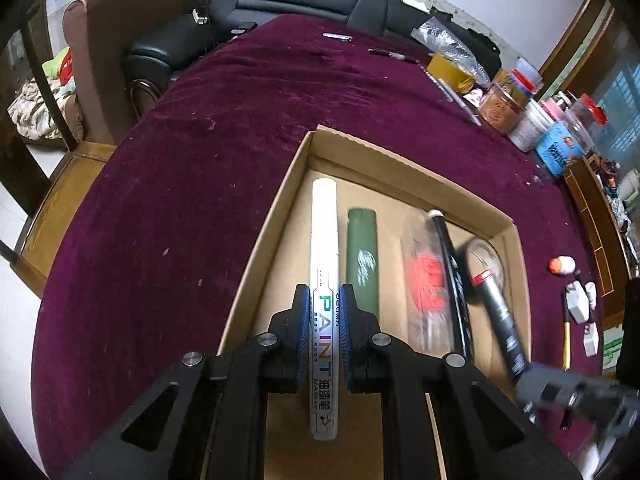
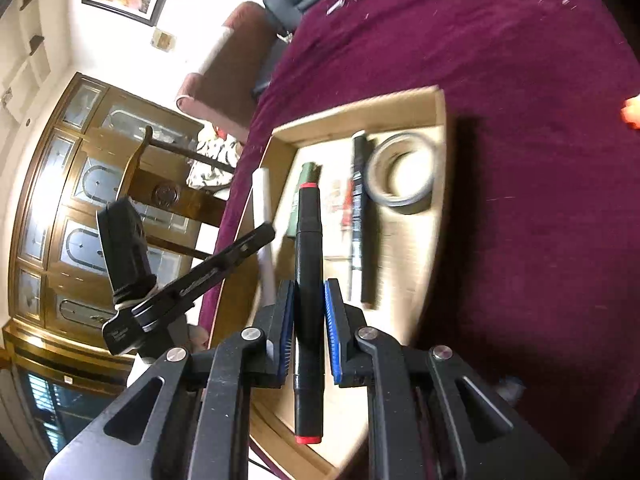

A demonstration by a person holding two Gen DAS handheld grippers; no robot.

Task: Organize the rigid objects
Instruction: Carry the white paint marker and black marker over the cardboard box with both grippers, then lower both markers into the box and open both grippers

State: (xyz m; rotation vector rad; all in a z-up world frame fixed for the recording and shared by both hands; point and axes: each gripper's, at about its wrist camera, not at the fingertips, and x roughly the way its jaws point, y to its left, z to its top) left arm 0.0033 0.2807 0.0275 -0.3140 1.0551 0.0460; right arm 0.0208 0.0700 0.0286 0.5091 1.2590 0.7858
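My left gripper (image 1: 325,294) is shut on a white paint marker (image 1: 324,240), held lengthwise over the left side of a shallow cardboard tray (image 1: 404,168) on the maroon tablecloth. In the tray lie a green cylinder (image 1: 362,256), a clear packet with red contents (image 1: 426,276), a black pen (image 1: 450,264) and a tape roll (image 2: 404,176). My right gripper (image 2: 309,286) is shut on a black marker with red ends (image 2: 308,240), hanging over the tray (image 2: 360,116). In the left wrist view that marker (image 1: 500,312) appears blurred above the tray's right side.
Jars and tubs (image 1: 504,108) crowd the table's far right edge, with loose pens (image 1: 448,88) and a yellow box (image 1: 450,70) near them. Small white items (image 1: 578,300) and an orange-capped bottle (image 1: 562,266) lie right of the tray. A black chair (image 1: 280,0) stands behind the table.
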